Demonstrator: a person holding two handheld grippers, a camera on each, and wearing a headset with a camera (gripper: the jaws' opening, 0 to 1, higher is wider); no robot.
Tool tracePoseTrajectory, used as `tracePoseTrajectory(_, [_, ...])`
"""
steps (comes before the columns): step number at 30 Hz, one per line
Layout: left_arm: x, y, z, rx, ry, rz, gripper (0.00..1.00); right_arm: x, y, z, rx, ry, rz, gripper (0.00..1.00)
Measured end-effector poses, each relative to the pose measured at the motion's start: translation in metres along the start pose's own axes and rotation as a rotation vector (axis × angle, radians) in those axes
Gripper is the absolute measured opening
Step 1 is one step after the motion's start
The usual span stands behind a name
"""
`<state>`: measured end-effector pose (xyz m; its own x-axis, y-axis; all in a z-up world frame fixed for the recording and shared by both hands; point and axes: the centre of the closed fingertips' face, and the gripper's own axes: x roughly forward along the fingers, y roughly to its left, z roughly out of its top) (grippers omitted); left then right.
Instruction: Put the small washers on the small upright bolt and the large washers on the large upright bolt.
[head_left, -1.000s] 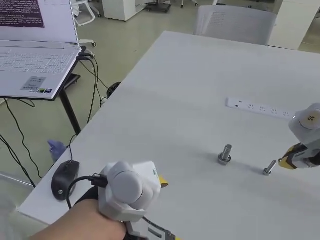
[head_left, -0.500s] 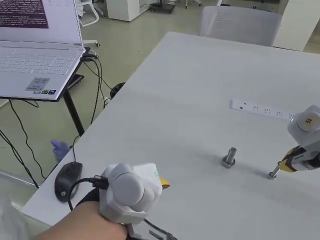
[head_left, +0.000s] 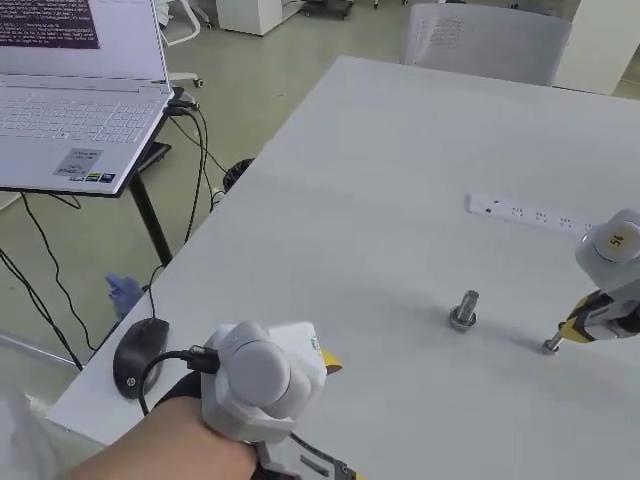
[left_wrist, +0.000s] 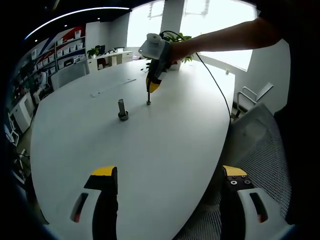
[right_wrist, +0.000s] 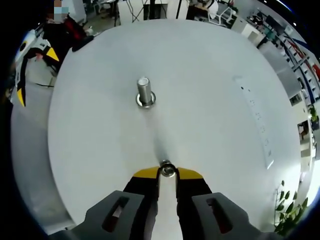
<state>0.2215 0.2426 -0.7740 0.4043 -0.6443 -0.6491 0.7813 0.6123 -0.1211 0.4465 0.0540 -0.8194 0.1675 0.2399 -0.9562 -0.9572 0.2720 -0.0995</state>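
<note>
The large upright bolt (head_left: 464, 310) (right_wrist: 145, 93) (left_wrist: 122, 110) stands on the white table (head_left: 380, 200). To its right is the small upright bolt (head_left: 551, 345) (left_wrist: 148, 98). My right gripper (head_left: 568, 333) (right_wrist: 167, 172) (left_wrist: 151, 88) is tilted down onto the top of the small bolt. Its jaws are shut on a small metal ring, by its look a small washer (right_wrist: 167, 169), right at the bolt's top. My left gripper (head_left: 335, 420) (left_wrist: 167, 175) hovers at the table's near edge, open and holding nothing, far from both bolts.
A white power strip (head_left: 525, 214) (right_wrist: 256, 117) lies beyond the bolts. A black mouse (head_left: 138, 355) sits at the near left corner of the table. A laptop (head_left: 70, 110) stands on a side stand to the left. A grey chair (head_left: 485, 40) is at the far edge.
The right gripper's tip has closed the small gap to the small bolt's top. The left gripper has stayed in place. The head camera has shifted slightly.
</note>
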Motion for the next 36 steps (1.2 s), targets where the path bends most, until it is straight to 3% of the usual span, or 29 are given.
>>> tracePoseTrajectory(36, [0.000,0.003,-0.009,-0.018,0.019,0.002,0.83,0.035,0.006,-0.009,-0.029,0.051,0.019,0.13])
